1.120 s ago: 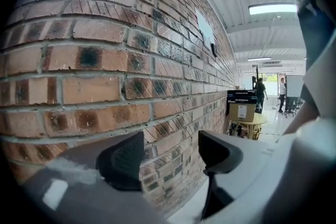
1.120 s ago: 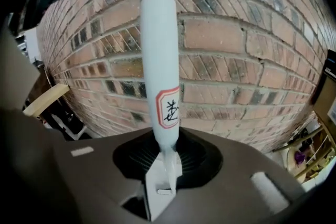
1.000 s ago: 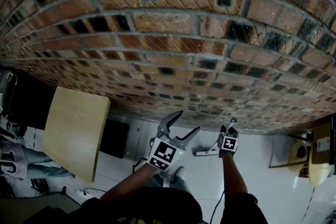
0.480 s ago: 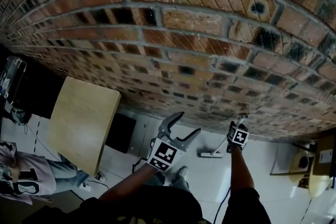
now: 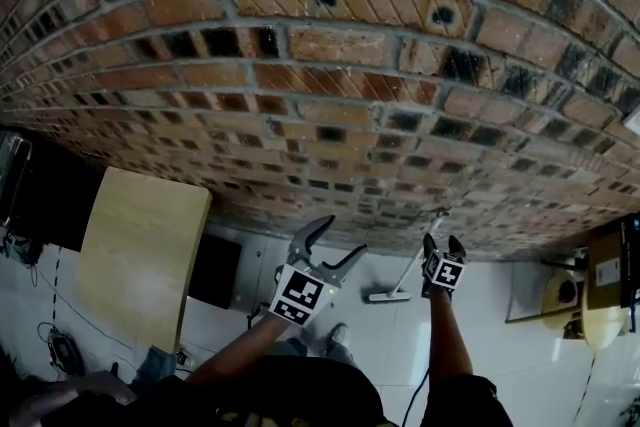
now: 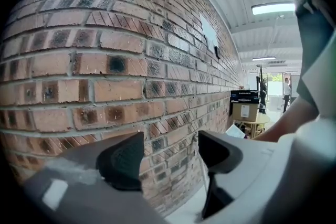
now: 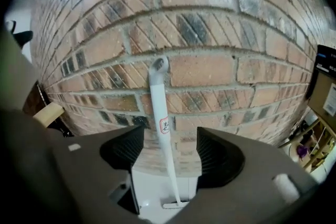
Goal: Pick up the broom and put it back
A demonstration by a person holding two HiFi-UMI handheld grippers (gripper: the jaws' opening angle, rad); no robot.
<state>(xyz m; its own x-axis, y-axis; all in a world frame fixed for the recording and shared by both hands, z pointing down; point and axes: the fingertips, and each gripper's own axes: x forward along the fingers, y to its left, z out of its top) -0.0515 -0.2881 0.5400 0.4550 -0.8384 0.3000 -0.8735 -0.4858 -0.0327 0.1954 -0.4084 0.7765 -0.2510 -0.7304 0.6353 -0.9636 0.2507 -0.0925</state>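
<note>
Broom (image 5: 413, 265) leans against the brick wall (image 5: 330, 45), head on the white floor (image 5: 480, 305) at the wall's foot; right gripper (image 5: 443, 243) has just been opening its jaws, which stand clear of the handle (it shows between them, untouched); left gripper (image 5: 340, 237) spread wide, empty.

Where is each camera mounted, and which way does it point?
Head view: on the person's head, looking steeply down the brick wall to the floor; both forearms, left gripper and right gripper show.
Left gripper view: on that gripper, facing along the wall; its open jaws and a forearm show.
Right gripper view: on that gripper, facing the leaning broom, seen between its jaws, which have just been opening.
Shared: head and right gripper views both show the broom.
</note>
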